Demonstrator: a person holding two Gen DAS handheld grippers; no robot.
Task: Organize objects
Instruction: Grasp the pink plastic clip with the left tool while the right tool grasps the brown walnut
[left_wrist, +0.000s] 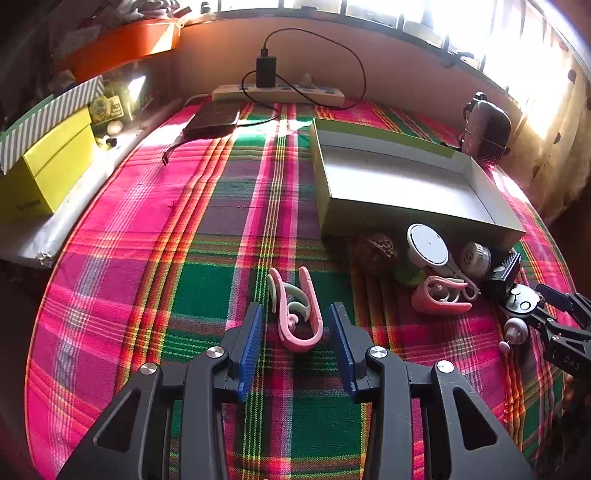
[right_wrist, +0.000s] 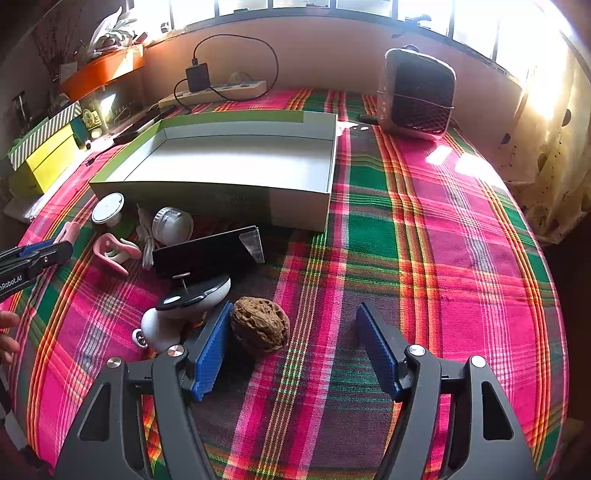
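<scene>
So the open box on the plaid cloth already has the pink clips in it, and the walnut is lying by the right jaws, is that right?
Not quite. The open box is empty, as the right wrist view shows. Both pink clips are on the plaid cloth: one between the open left jaws, the other in front of the box. The walnut does lie by the right jaws.

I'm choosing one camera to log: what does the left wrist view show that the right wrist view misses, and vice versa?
Only the left wrist view: a pink clip lying free between the open left gripper pads.
Only the right wrist view: the whole heater, and the walnut beside one pad of the open right gripper.
Both: the empty box, power strip and plaid cloth.
</scene>
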